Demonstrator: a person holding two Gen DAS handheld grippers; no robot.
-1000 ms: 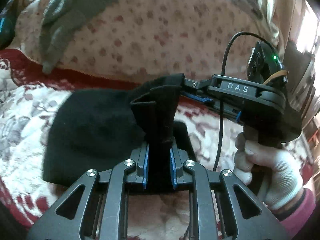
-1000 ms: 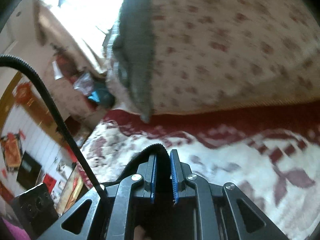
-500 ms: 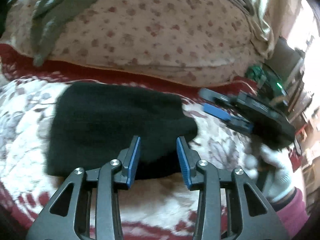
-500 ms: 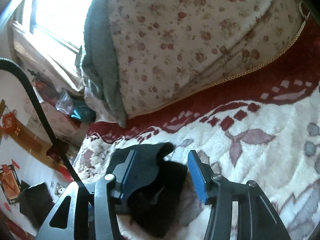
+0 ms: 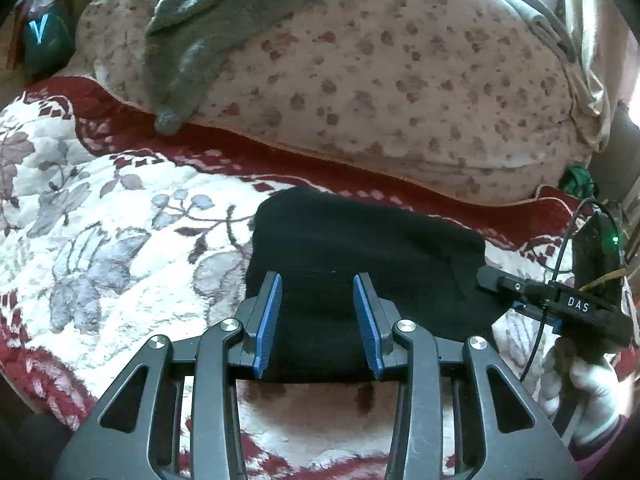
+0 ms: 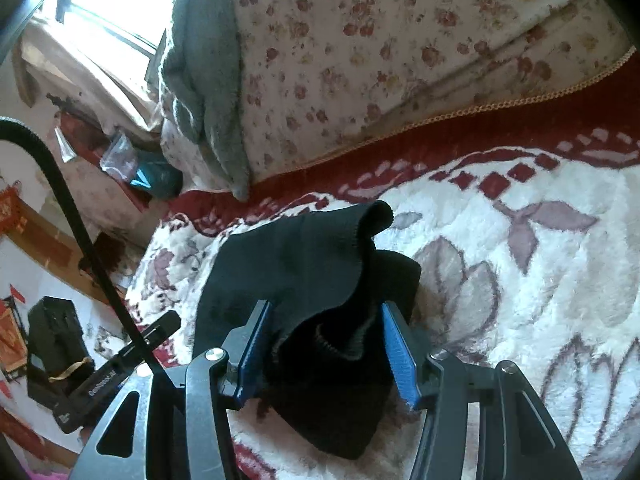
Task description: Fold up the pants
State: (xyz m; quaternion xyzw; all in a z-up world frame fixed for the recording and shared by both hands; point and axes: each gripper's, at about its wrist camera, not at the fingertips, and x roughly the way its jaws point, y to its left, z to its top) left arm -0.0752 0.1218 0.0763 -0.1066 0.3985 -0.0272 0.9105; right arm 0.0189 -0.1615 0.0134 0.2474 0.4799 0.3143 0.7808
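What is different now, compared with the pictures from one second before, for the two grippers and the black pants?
Both grippers let go of the black pants. The left gripper and the right gripper were shut on raised folds; their jaws have just been opening, and the cloth has dropped onto the patterned blanket, one edge still bunched up between the right gripper's open jaws. The floral quilt and grey towel stayed in place.

The black pants (image 5: 360, 248) lie folded into a compact bundle on the floral blanket (image 5: 120, 240) — one ribbed edge rumpled upward.
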